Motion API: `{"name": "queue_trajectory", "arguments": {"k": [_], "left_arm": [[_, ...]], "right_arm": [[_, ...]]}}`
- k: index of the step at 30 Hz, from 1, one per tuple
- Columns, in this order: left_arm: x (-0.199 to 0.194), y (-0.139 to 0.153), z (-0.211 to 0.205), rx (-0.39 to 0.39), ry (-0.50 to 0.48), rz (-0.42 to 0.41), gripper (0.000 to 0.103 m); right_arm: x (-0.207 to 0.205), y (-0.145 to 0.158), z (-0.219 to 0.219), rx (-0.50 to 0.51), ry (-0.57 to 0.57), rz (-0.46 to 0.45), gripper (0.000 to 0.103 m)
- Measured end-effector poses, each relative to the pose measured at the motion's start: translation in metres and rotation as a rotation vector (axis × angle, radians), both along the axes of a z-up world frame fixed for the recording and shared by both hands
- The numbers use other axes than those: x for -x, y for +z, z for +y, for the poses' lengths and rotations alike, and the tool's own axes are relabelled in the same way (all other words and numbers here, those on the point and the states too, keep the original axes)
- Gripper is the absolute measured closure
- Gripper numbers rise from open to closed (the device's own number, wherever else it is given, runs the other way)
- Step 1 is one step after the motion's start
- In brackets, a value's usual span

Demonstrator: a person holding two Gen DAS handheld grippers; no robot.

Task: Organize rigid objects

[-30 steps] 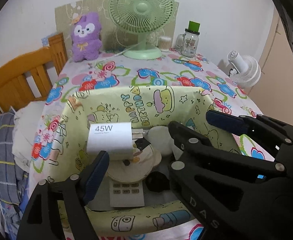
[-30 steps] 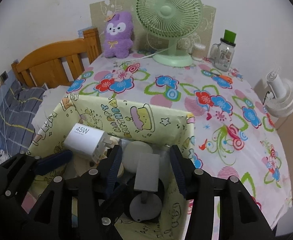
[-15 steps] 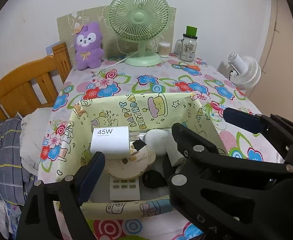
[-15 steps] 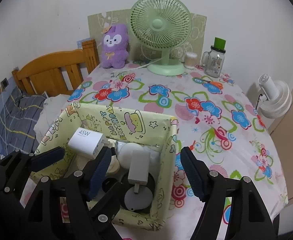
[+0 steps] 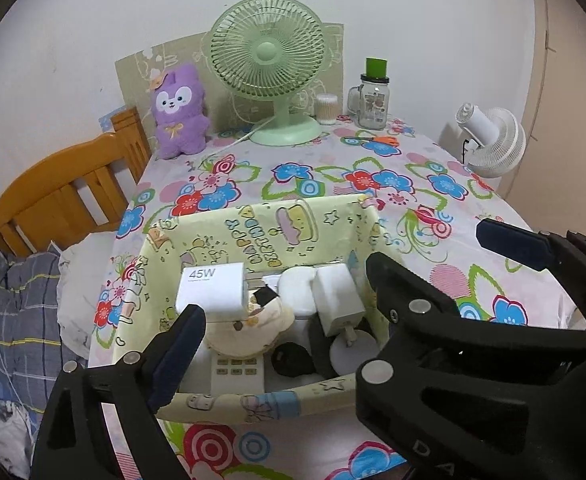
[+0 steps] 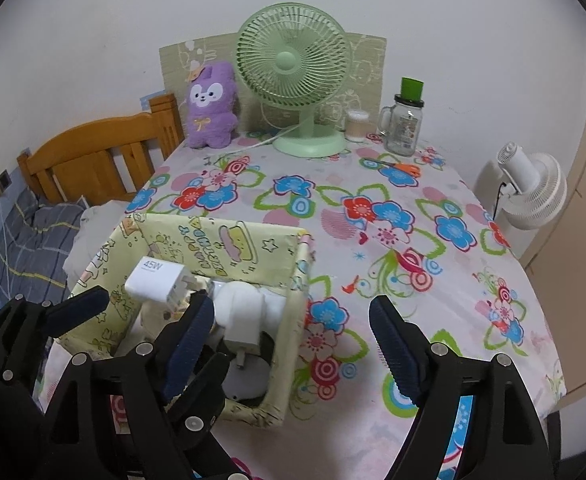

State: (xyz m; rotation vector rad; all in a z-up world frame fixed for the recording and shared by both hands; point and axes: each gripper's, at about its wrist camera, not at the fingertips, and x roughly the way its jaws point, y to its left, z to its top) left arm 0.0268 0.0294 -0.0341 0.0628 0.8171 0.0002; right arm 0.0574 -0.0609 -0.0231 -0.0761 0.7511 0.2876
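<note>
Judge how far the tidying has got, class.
Done: the 45W charger, white plug and remote lie in the box. In hand: nothing; the left claw and right claw are empty, jaws just opened. Left: perhaps the scissors by the jar.

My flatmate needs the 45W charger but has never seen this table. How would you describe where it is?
On the flowered tablecloth, in front of the green fan, stands a yellow cartoon-print box full of small things. The charger lies on top of the pile at the box's left side: a white block, the only one printed "45W".
</note>
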Motion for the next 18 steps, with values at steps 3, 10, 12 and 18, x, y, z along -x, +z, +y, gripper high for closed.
{"name": "queue_trajectory", "arguments": {"k": [3,10,12,18], "left_arm": [[0.001,0.002,-0.009,-0.004,-0.011,-0.006,0.009],[0.004,0.005,-0.026,0.002,-0.025,-0.012,0.008],[0.005,0.006,-0.031,0.002,-0.029,-0.014,0.008],[0.008,0.008,-0.043,0.000,-0.032,-0.019,0.008]], "right_arm": [[0.002,0.001,-0.011,-0.005,-0.018,-0.003,0.018],[0.009,0.004,-0.034,-0.008,-0.058,-0.012,0.014],[0.012,0.005,-0.041,-0.008,-0.068,-0.017,0.013],[0.017,0.007,-0.063,-0.017,-0.103,-0.020,0.010]]}}
